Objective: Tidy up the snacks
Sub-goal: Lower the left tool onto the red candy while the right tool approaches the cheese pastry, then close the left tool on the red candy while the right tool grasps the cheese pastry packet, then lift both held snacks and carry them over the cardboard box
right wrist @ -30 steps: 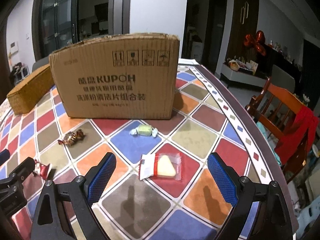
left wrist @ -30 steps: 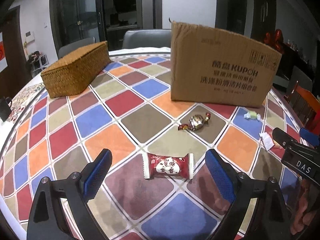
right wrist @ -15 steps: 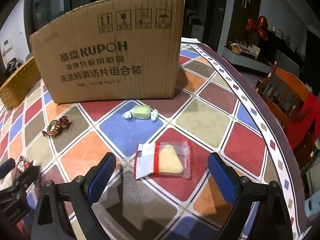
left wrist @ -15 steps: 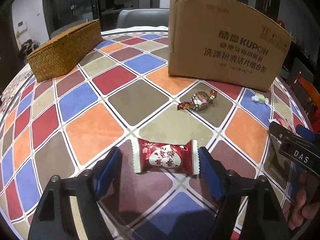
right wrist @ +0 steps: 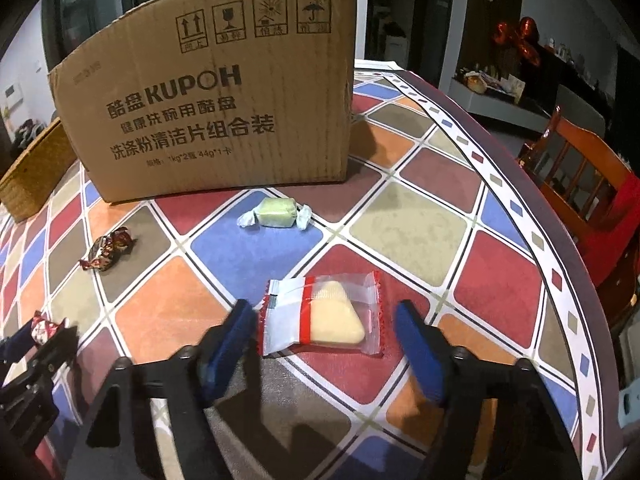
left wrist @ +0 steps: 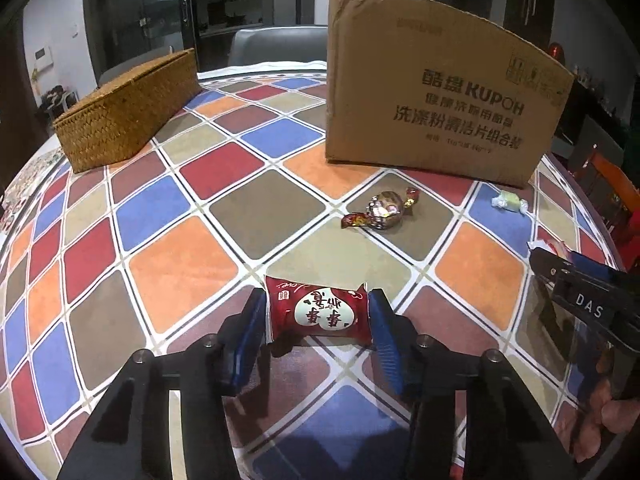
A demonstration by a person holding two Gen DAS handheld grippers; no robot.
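Gripping the red snack packet point(left wrist: 318, 314) in my left gripper point(left wrist: 316, 320), I am bringing my open right gripper point(right wrist: 326, 334) around the clear-wrapped wafer point(right wrist: 324, 314); all four snacks, including the foil candy point(left wrist: 384, 210) and green candy point(right wrist: 276, 213), are lying on the worktop point(left wrist: 180, 256), unsorted.

**Table and what sits on it**

Round table with multicoloured diamond-check cloth point(left wrist: 180, 264) carries woven rattan box point(left wrist: 128, 108), brown cardboard carton point(left wrist: 436, 108), red snack packet point(left wrist: 318, 314), foil-wrapped candy point(left wrist: 382, 210), pale green wrapped candy point(right wrist: 276, 213), clear packet with triangular cream biscuit point(right wrist: 324, 314).
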